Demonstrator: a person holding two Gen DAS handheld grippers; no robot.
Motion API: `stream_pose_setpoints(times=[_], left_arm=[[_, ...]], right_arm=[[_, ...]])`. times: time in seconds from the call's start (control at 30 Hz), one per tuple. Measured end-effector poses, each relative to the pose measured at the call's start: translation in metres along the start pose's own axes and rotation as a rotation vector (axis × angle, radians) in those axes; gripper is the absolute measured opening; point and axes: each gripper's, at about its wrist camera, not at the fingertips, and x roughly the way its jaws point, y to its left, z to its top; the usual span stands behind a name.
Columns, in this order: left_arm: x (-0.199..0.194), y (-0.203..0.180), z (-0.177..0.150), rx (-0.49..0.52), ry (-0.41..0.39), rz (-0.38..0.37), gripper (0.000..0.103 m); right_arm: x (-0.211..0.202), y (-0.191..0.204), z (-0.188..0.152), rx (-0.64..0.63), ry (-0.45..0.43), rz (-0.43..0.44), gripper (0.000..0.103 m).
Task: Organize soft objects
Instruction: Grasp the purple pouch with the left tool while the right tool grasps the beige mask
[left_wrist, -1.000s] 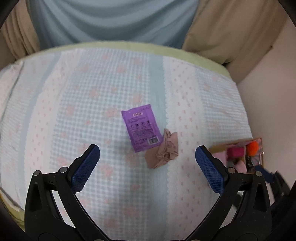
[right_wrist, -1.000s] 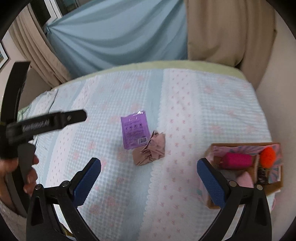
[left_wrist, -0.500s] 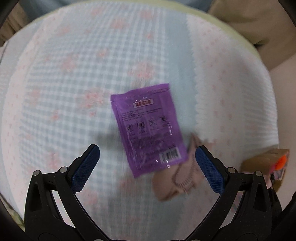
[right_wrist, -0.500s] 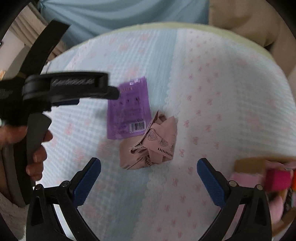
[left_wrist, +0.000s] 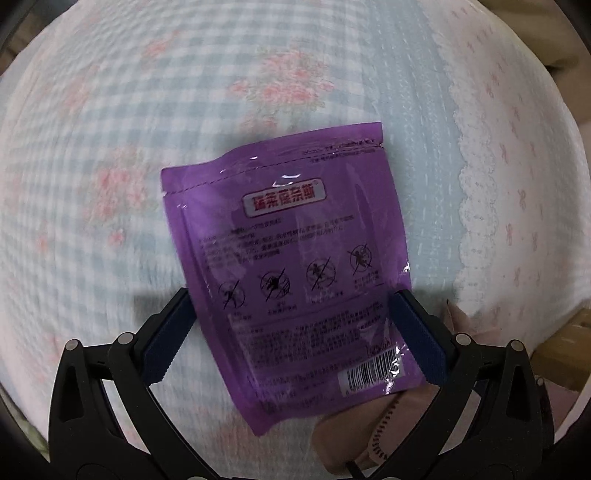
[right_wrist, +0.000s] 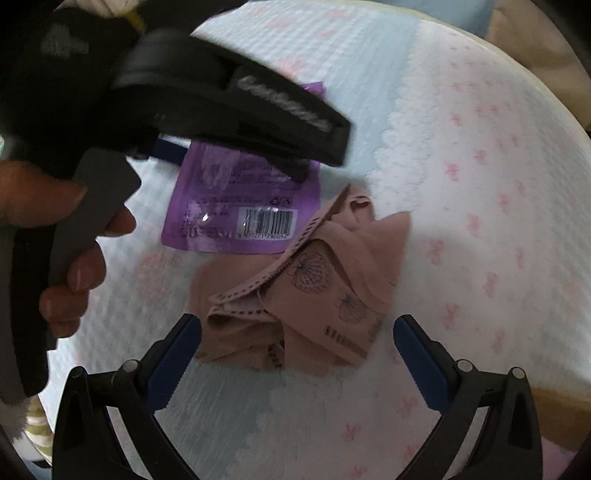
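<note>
A purple foil packet (left_wrist: 295, 266) lies flat on the bed; it also shows in the right wrist view (right_wrist: 240, 206). My left gripper (left_wrist: 291, 332) is open, its blue pads on either side of the packet's lower half, close above it. A crumpled pink cloth (right_wrist: 303, 291) with printed patterns lies just right of the packet; its edge shows in the left wrist view (left_wrist: 369, 435). My right gripper (right_wrist: 295, 350) is open, its pads straddling the cloth's near edge. The left gripper's black body (right_wrist: 221, 103) crosses the right wrist view.
The bed cover (left_wrist: 147, 147) is pale blue check with pink flowers and a white lace-edged strip (right_wrist: 480, 184). A cardboard box edge (left_wrist: 569, 350) shows at the right. A hand (right_wrist: 66, 258) holds the left gripper's handle.
Both grippers have dropped closer to the bed. The left one now frames the purple packet, the right one frames the pink cloth. Both stayed open.
</note>
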Motion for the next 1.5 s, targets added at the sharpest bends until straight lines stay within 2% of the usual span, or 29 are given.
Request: stream_pose_setpoints(times=[0.07, 0.13, 0.23, 0.3, 0.33, 0.4, 0.43, 0.47, 0.5, 0.57, 0.67, 0.77, 0.8, 1.13, 1.33, 1.5], left_arm=[[0.003, -0.006, 0.001, 0.029, -0.007, 0.026, 0.103], [0.006, -0.004, 0.003, 0.014, -0.001, 0.013, 0.103], [0.005, -0.004, 0.006, 0.007, 0.01, 0.003, 0.102], [0.005, -0.005, 0.005, 0.007, 0.004, 0.012, 0.097], [0.005, -0.006, 0.004, 0.005, -0.001, 0.014, 0.089], [0.002, -0.007, 0.003, -0.002, -0.017, 0.015, 0.08], [-0.002, -0.006, 0.001, -0.007, -0.025, 0.013, 0.07], [-0.006, -0.003, -0.001, -0.016, -0.033, 0.007, 0.06], [-0.009, 0.001, -0.001, -0.027, -0.034, -0.003, 0.054], [-0.015, 0.009, -0.003, -0.043, -0.048, -0.006, 0.033], [-0.023, 0.02, -0.003, -0.058, -0.058, -0.02, 0.025], [-0.029, 0.031, -0.003, -0.083, -0.061, -0.059, 0.022], [-0.03, 0.034, -0.003, -0.083, -0.063, -0.061, 0.022], [-0.072, 0.058, -0.025, -0.061, -0.086, -0.084, 0.018], [-0.123, 0.067, -0.035, -0.04, -0.148, -0.113, 0.017], [-0.189, 0.069, -0.065, -0.009, -0.227, -0.137, 0.017]], right_arm=[[0.007, 0.002, 0.0, -0.028, -0.001, -0.012, 0.103], [0.007, 0.006, 0.0, -0.062, -0.022, -0.03, 0.098], [0.004, 0.012, -0.001, -0.086, -0.045, -0.036, 0.08], [0.001, 0.013, -0.001, -0.086, -0.049, -0.039, 0.065], [0.0, 0.014, -0.001, -0.085, -0.05, -0.039, 0.062], [-0.003, 0.014, -0.003, -0.085, -0.056, -0.035, 0.047], [-0.004, 0.014, -0.004, -0.088, -0.059, -0.028, 0.044], [-0.005, 0.014, -0.005, -0.091, -0.061, -0.02, 0.035], [-0.006, 0.015, -0.006, -0.092, -0.061, -0.009, 0.03], [-0.007, 0.017, -0.007, -0.093, -0.062, -0.006, 0.026], [-0.009, 0.018, -0.008, -0.072, -0.065, -0.002, 0.022], [-0.012, 0.018, -0.008, -0.043, -0.071, 0.005, 0.018], [-0.016, 0.004, -0.006, -0.037, -0.072, 0.007, 0.017], [-0.062, -0.003, -0.009, 0.024, -0.127, -0.027, 0.016], [-0.109, 0.006, -0.022, 0.071, -0.192, -0.053, 0.016], [-0.167, 0.019, -0.032, 0.126, -0.269, -0.062, 0.016]])
